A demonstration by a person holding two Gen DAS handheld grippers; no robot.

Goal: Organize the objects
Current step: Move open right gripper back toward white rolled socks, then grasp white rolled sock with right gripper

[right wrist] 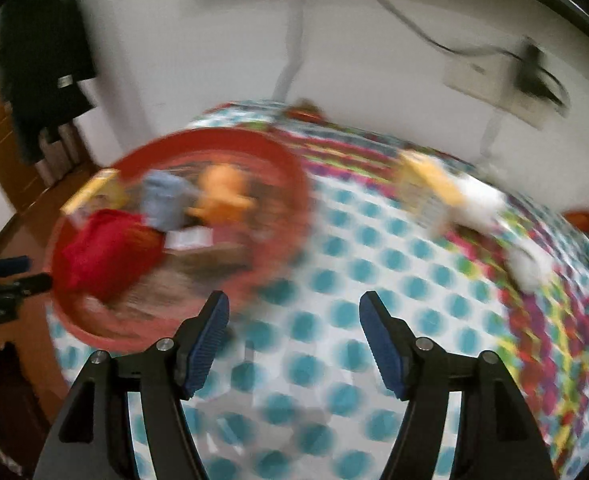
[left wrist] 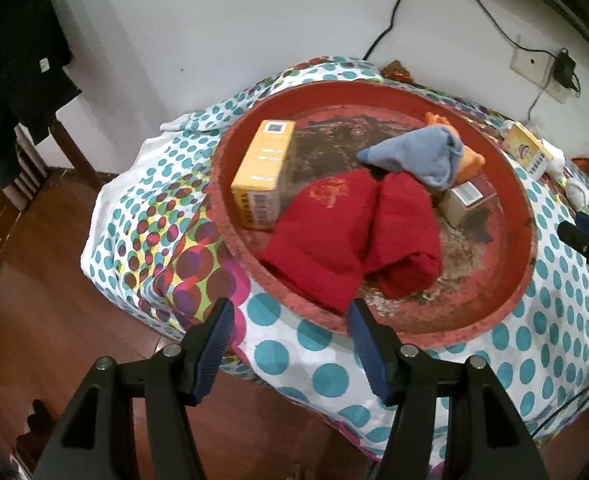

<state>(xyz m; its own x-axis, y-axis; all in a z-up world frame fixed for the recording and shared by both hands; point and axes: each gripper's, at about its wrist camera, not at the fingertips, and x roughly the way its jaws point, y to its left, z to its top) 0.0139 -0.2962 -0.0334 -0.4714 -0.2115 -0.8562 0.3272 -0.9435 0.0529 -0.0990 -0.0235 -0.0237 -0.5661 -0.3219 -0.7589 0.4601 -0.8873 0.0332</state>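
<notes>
A round red tray lies on a polka-dot cloth. In it are a yellow box, a red towel, a blue-grey sock, an orange toy and a small brown box. My left gripper stands open at the tray's near rim, nothing between its fingers. My right gripper is open over the bare cloth right of the tray, empty. The right wrist view is blurred. A yellow box and white cloth items lie on the cloth beyond it.
The cloth-covered table ends at a wooden floor on the left. A white wall with cables and a socket stands behind. A dark garment hangs at far left. Another yellow box lies right of the tray.
</notes>
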